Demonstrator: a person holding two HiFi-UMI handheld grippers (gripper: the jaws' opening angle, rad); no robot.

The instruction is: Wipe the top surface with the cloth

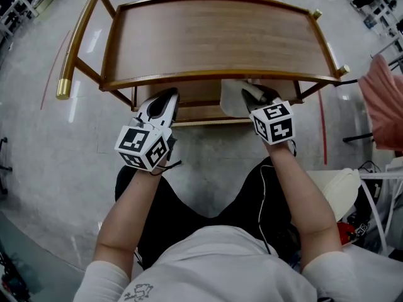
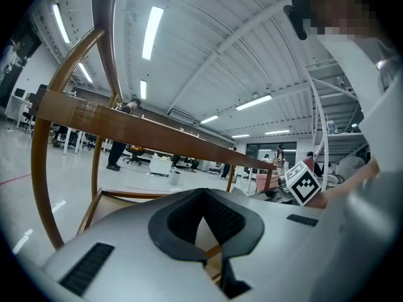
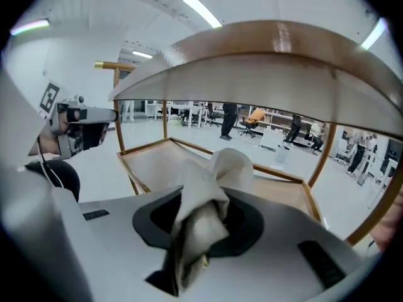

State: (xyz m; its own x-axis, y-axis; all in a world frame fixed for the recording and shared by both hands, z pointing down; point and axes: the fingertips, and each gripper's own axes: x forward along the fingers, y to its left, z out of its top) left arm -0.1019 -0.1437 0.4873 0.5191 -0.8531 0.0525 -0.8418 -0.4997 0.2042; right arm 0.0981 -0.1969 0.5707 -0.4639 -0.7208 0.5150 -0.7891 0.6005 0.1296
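Note:
The wooden cart's top surface (image 1: 214,36) is a rimmed brown tray, bare, lying far of both grippers. My right gripper (image 1: 257,94) is shut on a white cloth (image 1: 234,98) just under the tray's front rail (image 1: 220,75), above the lower shelf (image 1: 195,93). In the right gripper view the bunched cloth (image 3: 208,200) sticks up from between the jaws of the right gripper (image 3: 195,231), with the top tray's underside (image 3: 264,74) overhead. My left gripper (image 1: 165,99) sits to the left at the same front edge, shut and empty; the left gripper (image 2: 211,247) looks under the rail (image 2: 138,129).
The cart's curved handle with a gold tip (image 1: 63,90) reaches out at the left. A pink fabric (image 1: 384,102) hangs at the right edge, with a white frame and cables (image 1: 371,194) below it. The person's legs are close to the cart's front.

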